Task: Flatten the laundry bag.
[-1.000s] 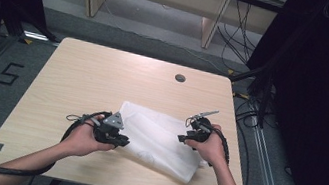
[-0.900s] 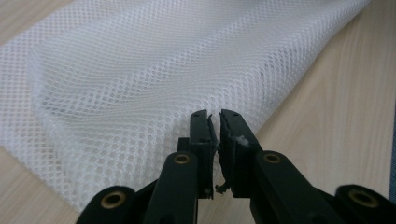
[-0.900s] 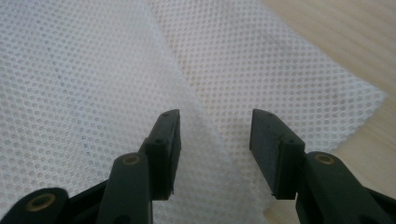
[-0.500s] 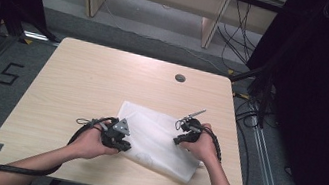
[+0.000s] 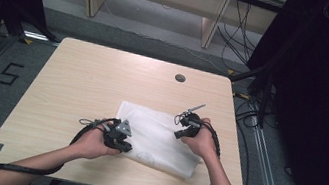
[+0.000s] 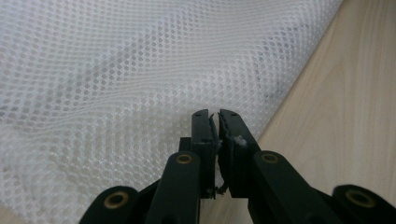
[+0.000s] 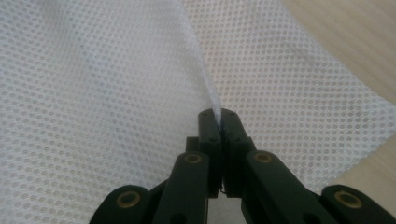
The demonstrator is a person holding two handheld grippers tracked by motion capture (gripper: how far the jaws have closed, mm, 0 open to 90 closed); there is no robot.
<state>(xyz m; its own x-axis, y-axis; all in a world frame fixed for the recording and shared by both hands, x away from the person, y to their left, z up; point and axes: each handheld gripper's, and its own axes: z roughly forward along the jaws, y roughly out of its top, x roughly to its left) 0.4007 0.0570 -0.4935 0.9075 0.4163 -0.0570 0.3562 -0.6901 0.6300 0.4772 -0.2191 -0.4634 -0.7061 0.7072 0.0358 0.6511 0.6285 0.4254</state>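
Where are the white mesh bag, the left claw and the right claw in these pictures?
white mesh bag (image 5: 157, 139): high view, bare middle of the fabric.
left claw (image 6: 215, 122): left gripper view, between the tips, which pinch the bag's edge.
right claw (image 7: 219, 120): right gripper view, between the tips, closed on a mesh fold.

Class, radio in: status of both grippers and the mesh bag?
Left gripper pinching mesh bag edge. Right gripper just closed on a fold. Nothing in the way.
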